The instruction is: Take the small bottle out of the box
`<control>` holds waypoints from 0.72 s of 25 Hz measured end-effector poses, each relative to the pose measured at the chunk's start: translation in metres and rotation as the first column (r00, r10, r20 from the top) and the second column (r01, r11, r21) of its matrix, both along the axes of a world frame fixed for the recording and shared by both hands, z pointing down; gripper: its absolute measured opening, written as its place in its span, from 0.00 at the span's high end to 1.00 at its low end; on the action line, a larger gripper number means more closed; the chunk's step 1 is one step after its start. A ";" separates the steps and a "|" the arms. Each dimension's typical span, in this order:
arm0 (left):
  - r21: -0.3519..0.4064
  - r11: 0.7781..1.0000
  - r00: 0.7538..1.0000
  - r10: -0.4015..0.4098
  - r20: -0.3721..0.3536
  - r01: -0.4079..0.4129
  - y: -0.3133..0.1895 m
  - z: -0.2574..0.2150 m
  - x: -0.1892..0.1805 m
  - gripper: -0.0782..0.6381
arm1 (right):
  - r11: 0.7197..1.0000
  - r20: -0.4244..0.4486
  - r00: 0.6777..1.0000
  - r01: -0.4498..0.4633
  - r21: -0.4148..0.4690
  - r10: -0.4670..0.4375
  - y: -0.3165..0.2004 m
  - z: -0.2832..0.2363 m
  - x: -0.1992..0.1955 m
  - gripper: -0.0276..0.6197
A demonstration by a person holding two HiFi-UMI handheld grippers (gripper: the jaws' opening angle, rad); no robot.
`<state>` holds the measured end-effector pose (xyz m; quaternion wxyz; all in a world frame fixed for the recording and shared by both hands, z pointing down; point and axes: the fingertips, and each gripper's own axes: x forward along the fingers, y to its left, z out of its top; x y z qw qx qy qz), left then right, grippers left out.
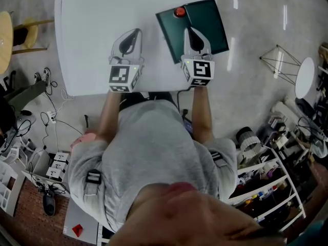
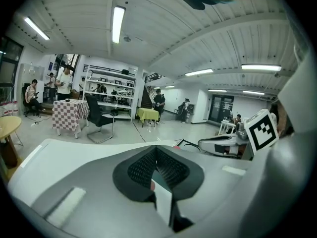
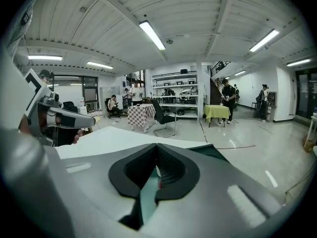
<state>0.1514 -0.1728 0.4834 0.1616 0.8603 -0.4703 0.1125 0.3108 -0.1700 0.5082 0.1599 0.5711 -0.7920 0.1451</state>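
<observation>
The right fingers (image 3: 173,171) are pressed together at their tips with nothing held between them, and in the right gripper view only a sliver of dark green shows through the gap behind the tips. In the head view they hang over the dark green box (image 1: 212,27), pointing towards 12 o'clock. The box lies flat on the white table (image 1: 82,35), at about 1 o'clock from the person. The left fingers (image 2: 141,168) also meet at the tips and carry nothing. They sit over bare table at about 9 o'clock from the right ones, well clear of the box. A small round red thing (image 1: 179,12) sits at the far left corner of the box, at about 11 o'clock from the right fingertips and a little beyond them. It is probably the cap of the small bottle seen from above, though it is too small to be sure. I also cannot tell whether it stands inside the box's rim or right on its edge. As I judge it, the task has hardly begun: nothing has been gripped and the bottle has not yet been lifted out. What remains is to open the right fingers, reach on to the red-topped thing, close on it, lift it clear of the box, and presumably set it down on the table.
</observation>
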 end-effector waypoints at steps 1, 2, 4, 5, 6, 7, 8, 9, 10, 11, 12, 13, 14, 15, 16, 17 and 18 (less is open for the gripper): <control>0.000 1.000 1.000 -0.002 0.000 0.002 -0.002 0.002 -0.001 0.87 | 1.000 -0.001 1.000 0.001 -0.002 -0.001 -0.004 0.002 0.000 0.95; -0.001 1.000 1.000 -0.005 0.001 0.005 -0.003 0.003 -0.002 0.87 | 1.000 -0.003 1.000 0.003 -0.004 -0.003 -0.008 0.004 -0.001 0.95; -0.006 1.000 1.000 -0.012 0.005 0.012 -0.006 0.007 -0.004 0.87 | 1.000 -0.006 1.000 0.006 -0.005 -0.006 -0.017 0.008 -0.001 0.93; -0.007 1.000 1.000 -0.015 0.008 0.015 -0.007 0.010 -0.005 0.87 | 1.000 -0.007 1.000 0.007 -0.005 -0.007 -0.021 0.010 -0.002 0.91; -0.008 1.000 1.000 -0.018 0.010 0.018 -0.008 0.011 -0.006 0.87 | 1.000 -0.006 1.000 0.011 -0.007 -0.011 -0.025 0.012 -0.002 0.90; -0.010 1.000 1.000 -0.022 0.012 0.022 -0.009 0.013 -0.008 0.87 | 1.000 -0.004 1.000 0.016 -0.011 -0.016 -0.029 0.014 -0.003 0.89; -0.011 1.000 1.000 -0.026 0.013 0.027 -0.009 0.014 -0.009 0.87 | 1.000 -0.003 1.000 0.020 -0.015 -0.020 -0.032 0.017 -0.004 0.87; -0.013 0.999 0.999 -0.031 0.013 0.031 -0.009 0.015 -0.010 0.87 | 0.999 -0.003 1.000 0.024 -0.021 -0.024 -0.035 0.020 -0.005 0.85; -0.015 0.999 0.999 -0.035 0.014 0.035 -0.008 0.015 -0.010 0.87 | 0.999 -0.007 1.000 0.026 -0.029 -0.026 -0.038 0.022 -0.005 0.84; -0.016 0.999 0.999 -0.039 0.015 0.039 -0.008 0.014 -0.011 0.87 | 0.999 -0.014 1.000 0.027 -0.039 -0.027 -0.041 0.023 -0.004 0.83; -0.016 0.999 0.999 -0.042 0.016 0.043 -0.007 0.011 -0.011 0.87 | 0.998 -0.021 0.999 0.027 -0.052 -0.028 -0.044 0.024 -0.004 0.82; -0.015 0.999 0.999 -0.045 0.017 0.046 -0.007 0.008 -0.012 0.87 | 0.997 -0.027 0.999 0.026 -0.066 -0.028 -0.046 0.025 -0.004 0.80; -0.016 0.999 0.999 -0.049 0.019 0.049 -0.007 0.006 -0.013 0.87 | 0.997 -0.031 0.999 0.025 -0.079 -0.028 -0.049 0.025 -0.003 0.77; -0.017 0.998 0.998 -0.053 0.021 0.053 -0.007 0.004 -0.014 0.87 | 0.996 -0.032 0.999 0.026 -0.089 -0.029 -0.052 0.027 -0.004 0.75; -0.018 0.998 0.998 -0.056 0.022 0.057 -0.007 0.003 -0.015 0.87 | 0.995 -0.034 0.999 0.027 -0.096 -0.031 -0.055 0.029 -0.004 0.73; -0.019 0.998 0.998 -0.060 0.023 0.060 -0.008 0.004 -0.016 0.87 | 0.994 -0.035 0.999 0.029 -0.102 -0.033 -0.057 0.031 -0.005 0.72; -0.020 0.998 0.998 -0.063 0.024 0.064 -0.008 0.005 -0.018 0.87 | 0.994 -0.037 0.999 0.032 -0.107 -0.036 -0.058 0.034 -0.006 0.71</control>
